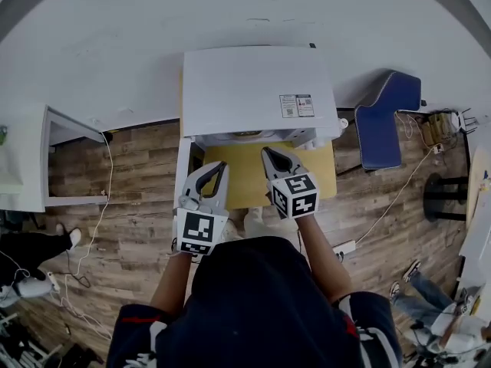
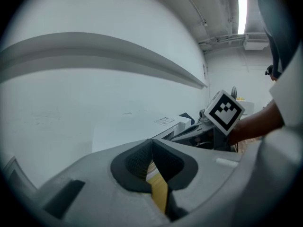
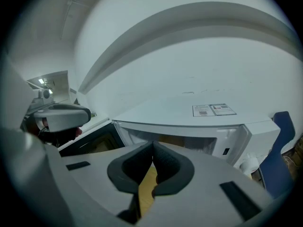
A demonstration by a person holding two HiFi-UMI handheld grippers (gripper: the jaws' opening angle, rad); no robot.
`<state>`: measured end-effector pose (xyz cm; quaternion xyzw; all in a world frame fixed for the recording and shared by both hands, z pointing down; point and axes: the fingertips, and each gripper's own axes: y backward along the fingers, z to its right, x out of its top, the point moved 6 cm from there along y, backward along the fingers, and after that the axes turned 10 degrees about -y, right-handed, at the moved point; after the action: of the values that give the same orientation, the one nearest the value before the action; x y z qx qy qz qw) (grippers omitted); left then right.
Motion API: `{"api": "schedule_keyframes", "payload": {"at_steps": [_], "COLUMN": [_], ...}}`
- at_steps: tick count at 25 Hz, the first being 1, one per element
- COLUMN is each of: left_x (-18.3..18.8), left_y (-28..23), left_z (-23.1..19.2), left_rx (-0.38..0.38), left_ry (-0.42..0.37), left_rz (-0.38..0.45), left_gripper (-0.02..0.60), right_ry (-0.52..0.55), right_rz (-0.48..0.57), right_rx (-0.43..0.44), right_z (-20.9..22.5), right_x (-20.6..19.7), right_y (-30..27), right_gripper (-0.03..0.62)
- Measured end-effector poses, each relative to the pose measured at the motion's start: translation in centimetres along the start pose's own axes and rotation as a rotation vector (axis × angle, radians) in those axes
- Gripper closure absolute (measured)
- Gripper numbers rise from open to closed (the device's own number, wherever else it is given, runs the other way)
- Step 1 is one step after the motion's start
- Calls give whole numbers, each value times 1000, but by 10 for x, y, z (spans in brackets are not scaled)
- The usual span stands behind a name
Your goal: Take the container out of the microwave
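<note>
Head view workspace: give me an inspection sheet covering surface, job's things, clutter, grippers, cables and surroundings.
Surface: small yellow table, with the microwave standing on its far part.
Job's things: white microwave with its door swung open to the left; no container can be made out in any view.
Clutter: nothing seen on the table.
Grippers: left gripper and right gripper are both shut and hold nothing; they sit over the table in front of the open microwave.
Cables: white cable trailing over the floor at left; power strip with its lead on the floor at right.
Surroundings: wood-plank floor, blue chair right of the microwave, white cabinet at left.
</note>
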<state>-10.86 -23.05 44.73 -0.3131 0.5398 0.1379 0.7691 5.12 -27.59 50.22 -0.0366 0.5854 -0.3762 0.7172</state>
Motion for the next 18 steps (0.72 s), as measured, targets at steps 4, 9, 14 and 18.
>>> {"api": "schedule_keyframes", "payload": {"at_steps": [4,9,14,18], "left_x": [-7,-14,-19,-23], "left_y": [-8,-13,-14,-16], "left_z": [3,3,0,1], "left_rx": [-1,18,50,59], "left_ry": [7,8,21,24], "left_rz": [-29,-69,-96,-118], "left_gripper": [565,565,565,565], "right_ry": [-20,-69,-287,-524], "right_rz": [-76,-161,-204,-216], "right_rx": [11,23,60,84], "right_z": [12,25,40,57], "right_x": [-16,-38,-55,-66], "right_y": [-19,-45,-72,-91], "right_gripper": [585,585,583,583]}}
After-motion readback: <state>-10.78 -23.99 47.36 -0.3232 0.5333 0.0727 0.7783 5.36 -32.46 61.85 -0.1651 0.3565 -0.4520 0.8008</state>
